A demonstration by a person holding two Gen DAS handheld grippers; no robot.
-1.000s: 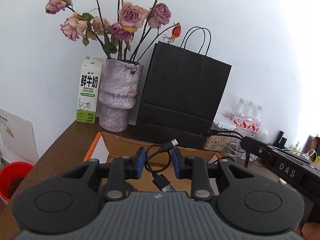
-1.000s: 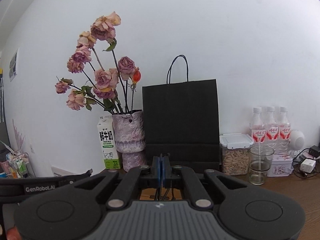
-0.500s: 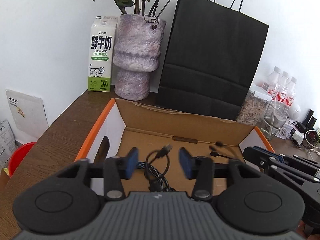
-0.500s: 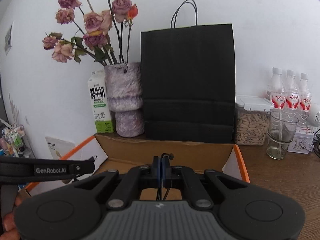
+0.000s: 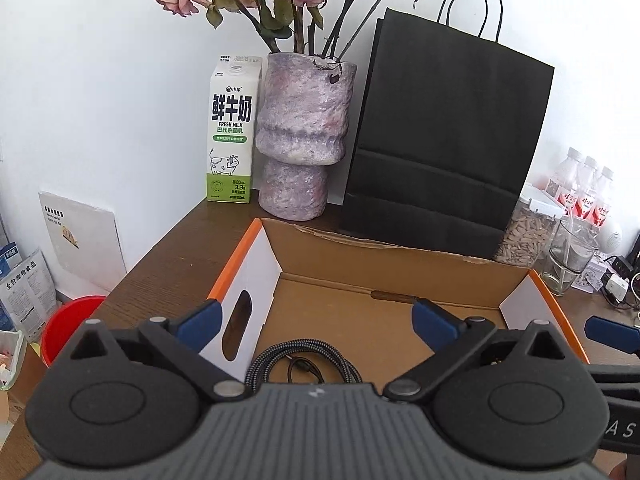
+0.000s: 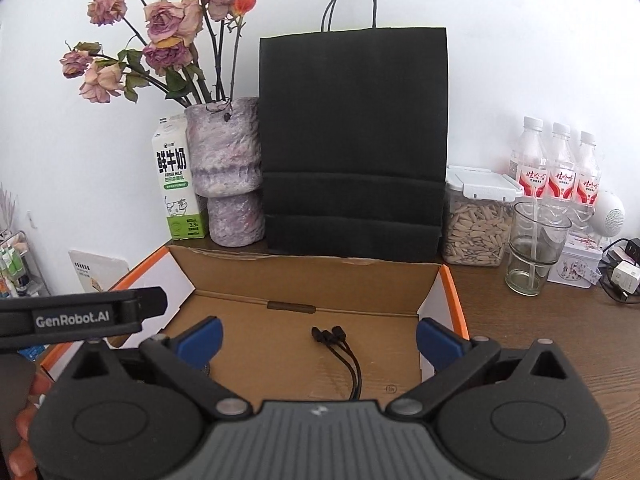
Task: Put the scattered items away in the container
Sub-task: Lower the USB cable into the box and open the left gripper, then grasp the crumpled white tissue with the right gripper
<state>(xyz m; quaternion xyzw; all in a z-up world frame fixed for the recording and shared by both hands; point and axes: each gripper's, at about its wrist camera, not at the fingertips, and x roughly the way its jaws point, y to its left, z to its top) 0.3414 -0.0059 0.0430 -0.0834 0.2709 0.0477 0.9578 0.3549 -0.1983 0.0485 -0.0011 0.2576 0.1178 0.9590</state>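
An open cardboard box (image 5: 384, 256) with orange edges sits on the wooden desk; it also shows in the right wrist view (image 6: 304, 268). My left gripper (image 5: 316, 326) is open and empty above the box's near left part. A coiled braided cable (image 5: 268, 360) lies on the box floor just below it. My right gripper (image 6: 318, 338) is open and empty over the box. A black multi-head cable (image 6: 340, 348) lies on the box floor between its fingers.
Behind the box stand a milk carton (image 5: 232, 132), a stone vase with dried roses (image 5: 302, 136) and a black paper bag (image 5: 448, 140). A seed jar (image 6: 476, 216), a glass (image 6: 534, 248) and water bottles (image 6: 556, 164) stand at right. A red bin (image 5: 68, 326) sits below left.
Both grippers lowered over the box and opened. The left let go of the coiled cable and the right let go of the black cable; both cables now lie in the box.
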